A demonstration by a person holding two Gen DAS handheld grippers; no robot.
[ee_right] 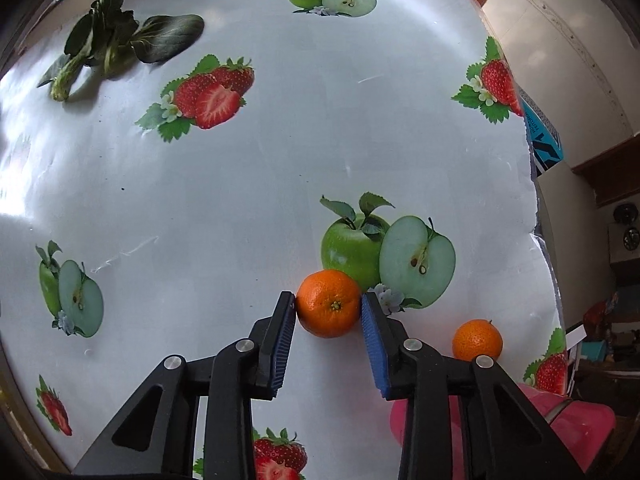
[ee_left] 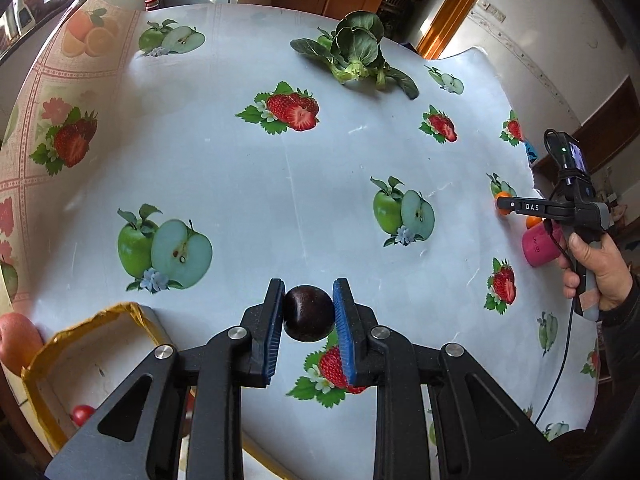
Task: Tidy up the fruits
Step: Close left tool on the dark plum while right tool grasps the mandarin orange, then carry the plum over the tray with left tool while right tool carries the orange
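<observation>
"DAS" on right gripper [ee_left: 505, 205] fingers [ee_left: 528, 207]

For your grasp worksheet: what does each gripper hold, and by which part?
The left gripper clamps a dark round fruit across its sides. The right gripper has its pads on opposite sides of an orange mandarin on the table.

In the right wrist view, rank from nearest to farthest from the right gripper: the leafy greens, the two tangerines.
1. Larger tangerine, between the right gripper's fingers.
2. Smaller tangerine, just right of it.
3. Leafy greens, far upper left.
</observation>
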